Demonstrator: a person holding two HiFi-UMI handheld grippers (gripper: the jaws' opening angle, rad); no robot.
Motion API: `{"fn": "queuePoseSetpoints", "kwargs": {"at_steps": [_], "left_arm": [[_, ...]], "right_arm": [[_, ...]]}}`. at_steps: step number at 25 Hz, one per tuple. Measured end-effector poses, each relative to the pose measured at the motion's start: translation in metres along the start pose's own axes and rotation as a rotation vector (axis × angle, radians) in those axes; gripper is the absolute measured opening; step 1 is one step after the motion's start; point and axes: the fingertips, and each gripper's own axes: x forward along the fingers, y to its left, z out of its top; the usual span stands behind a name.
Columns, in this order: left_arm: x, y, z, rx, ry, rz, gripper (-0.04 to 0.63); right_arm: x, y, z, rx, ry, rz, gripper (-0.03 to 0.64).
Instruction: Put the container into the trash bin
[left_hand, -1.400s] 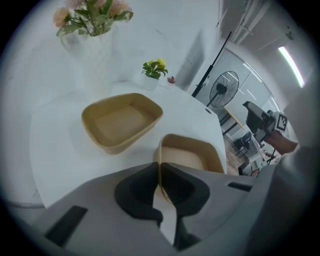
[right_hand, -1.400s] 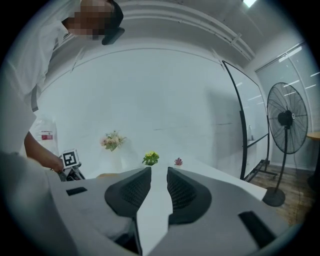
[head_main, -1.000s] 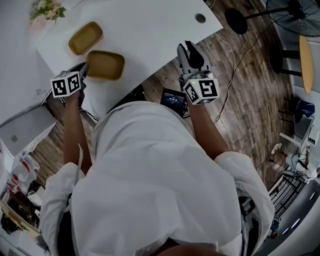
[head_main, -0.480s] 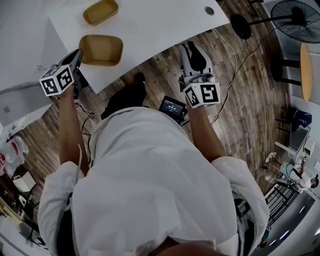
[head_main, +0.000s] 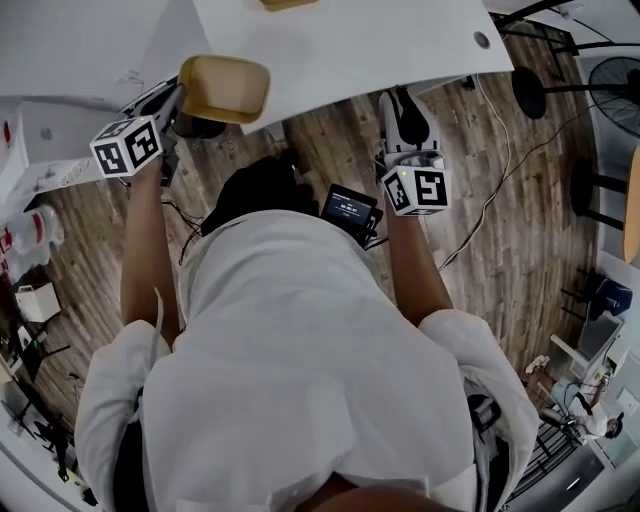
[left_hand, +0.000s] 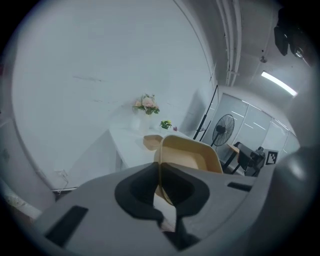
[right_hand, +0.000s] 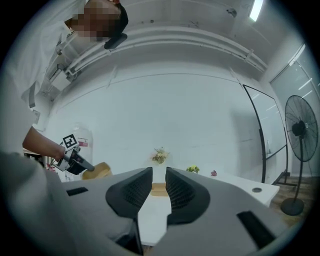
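A tan oblong container (head_main: 225, 88) hangs in the air past the white table's (head_main: 380, 40) left corner. My left gripper (head_main: 180, 100) is shut on its rim. In the left gripper view the container (left_hand: 187, 155) stands up just beyond the closed left gripper (left_hand: 160, 170), whose pads pinch its wall. My right gripper (head_main: 405, 100) hovers at the table's near edge. Its jaws are closing, with a narrow gap and nothing between them. The right gripper view shows that right gripper (right_hand: 159, 187) and, far left, the held container (right_hand: 97, 171). No trash bin is clearly in view.
A second tan container (left_hand: 151, 141) lies on the table near a pot of flowers (left_hand: 146, 104). A standing fan (right_hand: 300, 130) is off to the right on the wooden floor. A small screen (head_main: 347, 205) hangs at my chest. Clutter lines the left wall (head_main: 30, 260).
The container has come up off the table and travelled past its corner in my left gripper. The second container has slid almost out of the head view. My right gripper stayed by the table's edge.
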Motion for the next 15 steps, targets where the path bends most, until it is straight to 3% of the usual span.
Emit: {"fn": "queuePoseSetpoints", "kwargs": {"at_steps": [7,15], "left_arm": [[-0.060,0.056,-0.011,-0.035,-0.029,0.074,0.023],[-0.088,0.149,-0.030,-0.119,-0.023,0.102,0.023]], "right_arm": [[0.031,0.049,-0.006,0.014,-0.012,0.060,0.102],[0.091,0.114,-0.011,-0.009,0.010,0.101,0.102]]}}
